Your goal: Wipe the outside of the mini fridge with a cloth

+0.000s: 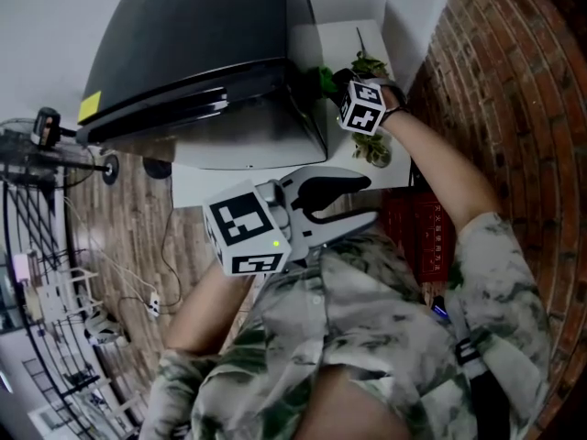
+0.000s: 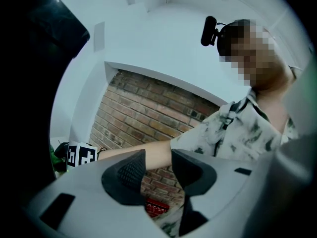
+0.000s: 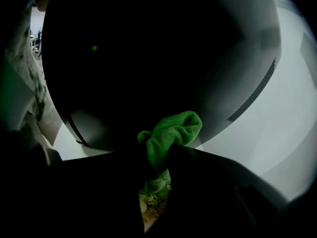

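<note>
My right gripper [image 3: 157, 152] pinches the green cloth [image 3: 173, 130] beside the black mini fridge [image 1: 202, 53], upper left; its jaws are dim in shadow; left gripper [image 2: 158, 165] spread, empty, lower centre.

hand-held gripper [image 2: 158, 163] jaws apart, brick wall [image 2: 143, 114] behind
</note>
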Motion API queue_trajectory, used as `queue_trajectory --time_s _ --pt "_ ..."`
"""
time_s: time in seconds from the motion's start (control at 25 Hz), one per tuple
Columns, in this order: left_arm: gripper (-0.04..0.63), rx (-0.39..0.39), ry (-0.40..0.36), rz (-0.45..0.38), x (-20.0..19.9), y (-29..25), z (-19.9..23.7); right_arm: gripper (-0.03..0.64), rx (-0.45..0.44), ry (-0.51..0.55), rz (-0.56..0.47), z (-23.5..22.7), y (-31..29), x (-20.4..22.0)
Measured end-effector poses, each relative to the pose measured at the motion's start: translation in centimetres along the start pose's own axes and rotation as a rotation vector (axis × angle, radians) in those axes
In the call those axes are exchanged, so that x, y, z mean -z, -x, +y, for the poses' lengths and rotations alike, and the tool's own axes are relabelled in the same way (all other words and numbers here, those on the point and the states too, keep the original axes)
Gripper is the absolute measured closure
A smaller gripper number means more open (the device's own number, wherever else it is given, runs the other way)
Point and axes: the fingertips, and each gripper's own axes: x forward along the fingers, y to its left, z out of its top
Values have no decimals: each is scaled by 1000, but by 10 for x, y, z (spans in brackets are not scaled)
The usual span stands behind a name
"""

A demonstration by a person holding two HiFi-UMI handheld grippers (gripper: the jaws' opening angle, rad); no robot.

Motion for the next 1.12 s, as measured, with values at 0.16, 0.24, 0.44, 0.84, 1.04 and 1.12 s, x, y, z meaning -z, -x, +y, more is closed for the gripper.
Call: queue_trajectory --time_s 0.16,0.24,0.44,0.84,1.04,1.12 --pt "420 -8 9 3 3 1 1 514 -54 0 36 20 -18 17" --pt "422 -9 12 2 3 1 1 514 -74 -7 47 27 -23 24" --pt "421 -12 13 -4 3 2 1 514 -82 -28 48 27 -14 28" --pt "420 17 19 -26 1 -1 8 514 22 -44 -117 -31 107 -36" --pt "420 33 22 -28 0 -4 8 514 75 25 -195 -53 174 -89" --pt "420 40 22 -29 0 -6 7 514 91 52 -207 -59 192 -102"
